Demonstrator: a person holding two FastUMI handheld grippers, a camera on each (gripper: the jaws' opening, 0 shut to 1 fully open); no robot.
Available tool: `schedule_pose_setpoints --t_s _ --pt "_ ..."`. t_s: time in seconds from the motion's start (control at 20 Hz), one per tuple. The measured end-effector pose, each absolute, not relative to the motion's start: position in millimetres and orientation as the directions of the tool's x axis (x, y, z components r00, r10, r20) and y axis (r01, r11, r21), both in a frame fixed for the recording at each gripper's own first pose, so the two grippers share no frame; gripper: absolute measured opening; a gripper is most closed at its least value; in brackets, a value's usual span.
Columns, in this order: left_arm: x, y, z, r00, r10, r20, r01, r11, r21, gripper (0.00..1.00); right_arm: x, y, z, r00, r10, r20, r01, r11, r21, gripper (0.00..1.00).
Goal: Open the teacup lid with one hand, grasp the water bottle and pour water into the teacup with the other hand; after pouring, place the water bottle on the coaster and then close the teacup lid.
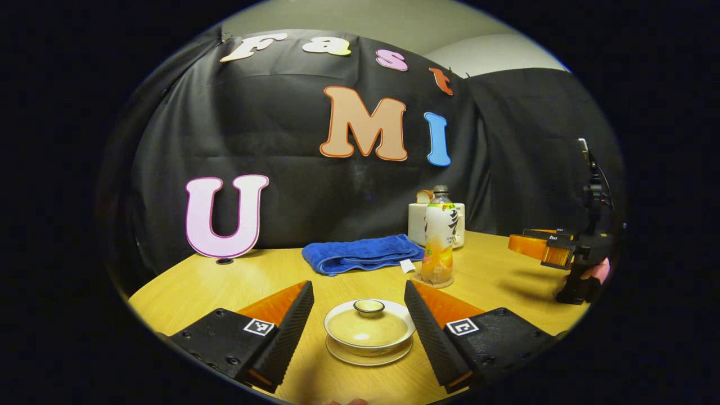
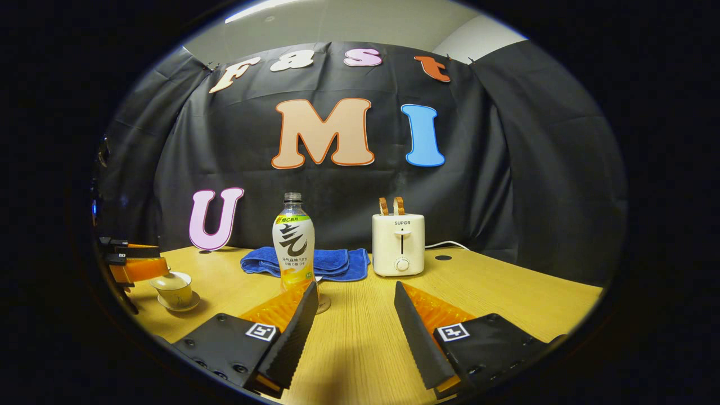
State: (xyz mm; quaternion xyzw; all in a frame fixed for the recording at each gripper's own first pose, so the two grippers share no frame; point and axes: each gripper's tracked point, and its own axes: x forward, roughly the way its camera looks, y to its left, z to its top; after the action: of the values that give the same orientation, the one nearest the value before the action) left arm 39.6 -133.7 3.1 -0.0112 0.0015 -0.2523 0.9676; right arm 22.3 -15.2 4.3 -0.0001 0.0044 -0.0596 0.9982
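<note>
Now both grippers' fingers spread wide, left gripper [image 1: 359,323] flanking the lidded teacup [image 1: 368,331], untouched.

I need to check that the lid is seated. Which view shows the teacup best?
The left gripper view: the teacup sits close between the open fingers, lid on. The right gripper view shows it small, far left, partly hidden by the left gripper.

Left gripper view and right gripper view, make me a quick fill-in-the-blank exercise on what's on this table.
1. The lid on the cream ceramic teacup is ____.
2. The clear plastic water bottle stands on a round ____.
3. The folded blue towel lies to the ____ of the cream toaster in the right gripper view.
4. The left gripper has its jaws ____.

Missing: on; coaster; left; open
</note>
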Motion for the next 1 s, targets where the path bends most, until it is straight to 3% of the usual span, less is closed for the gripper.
schedule_pose_setpoints --t_s 0.2,0.25,0.6,0.85,1.0 --pt "31.8 -116.2 3.2 0.890 -0.456 0.010 0.456 0.890 -0.021 0.94 23.0 -15.1 4.6 0.993 -0.119 -0.009 0.119 0.993 -0.001 0.90" --pt "32.0 -106.7 3.2 0.905 -0.426 0.010 0.426 0.904 -0.020 0.95 22.3 -15.1 4.3 0.993 -0.119 -0.008 0.119 0.993 -0.001 0.87" --pt "31.8 -9.7 -2.0 1.000 -0.012 -0.010 0.012 1.000 -0.008 0.94 22.4 -14.9 4.5 0.993 -0.119 -0.008 0.119 0.993 -0.001 0.87" --pt "26.9 18.6 -2.1 0.989 0.149 -0.013 -0.149 0.989 -0.002 0.94 22.0 -15.0 4.6 0.993 -0.119 -0.008 0.119 0.993 -0.001 0.87" --pt "24.4 22.7 -2.9 0.982 0.186 -0.014 -0.186 0.983 -0.001 0.94 22.5 -14.8 4.5 0.993 -0.120 -0.008 0.120 0.993 -0.001 0.87"
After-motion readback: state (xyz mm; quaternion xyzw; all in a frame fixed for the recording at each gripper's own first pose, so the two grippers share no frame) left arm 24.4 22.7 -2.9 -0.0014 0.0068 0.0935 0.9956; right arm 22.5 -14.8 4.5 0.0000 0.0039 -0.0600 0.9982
